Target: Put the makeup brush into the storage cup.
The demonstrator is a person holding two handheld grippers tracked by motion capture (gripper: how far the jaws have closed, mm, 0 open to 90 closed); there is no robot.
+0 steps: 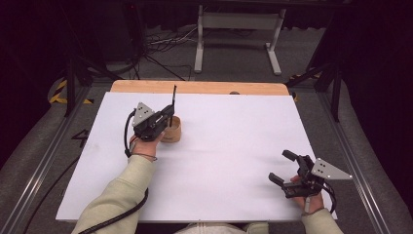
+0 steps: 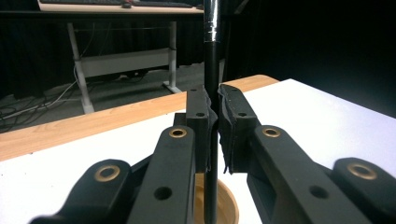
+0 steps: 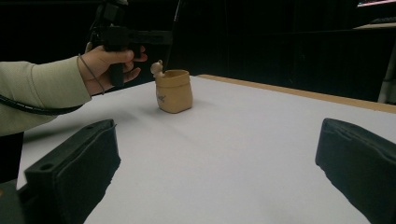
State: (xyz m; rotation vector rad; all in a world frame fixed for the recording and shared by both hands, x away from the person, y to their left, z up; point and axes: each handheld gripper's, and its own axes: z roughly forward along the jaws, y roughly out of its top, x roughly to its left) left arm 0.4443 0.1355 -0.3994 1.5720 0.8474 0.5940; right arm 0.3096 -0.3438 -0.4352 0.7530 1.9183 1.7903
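A tan, sack-shaped cup point(image 1: 172, 130) stands on the white table sheet point(image 1: 229, 141), left of centre. My left gripper point(image 1: 170, 111) hovers just above its rim, shut on a thin black pen point(image 1: 174, 97) that stands upright. In the left gripper view the pads point(image 2: 201, 122) pinch the pen point(image 2: 211, 70), which has a silver band near its top, and its lower end hangs over the cup's mouth point(image 2: 227, 201). My right gripper point(image 1: 280, 166) rests near the table's front right, open and holding nothing. Past its wide-apart jaws point(image 3: 217, 133) the right gripper view shows the cup point(image 3: 174, 91) and the pen point(image 3: 176, 21).
A strip of wooden tabletop point(image 1: 195, 87) shows along the far edge of the sheet. Behind the table stand a white desk frame point(image 1: 238, 22) and loose floor cables point(image 1: 160, 46). Black stands flank both sides.
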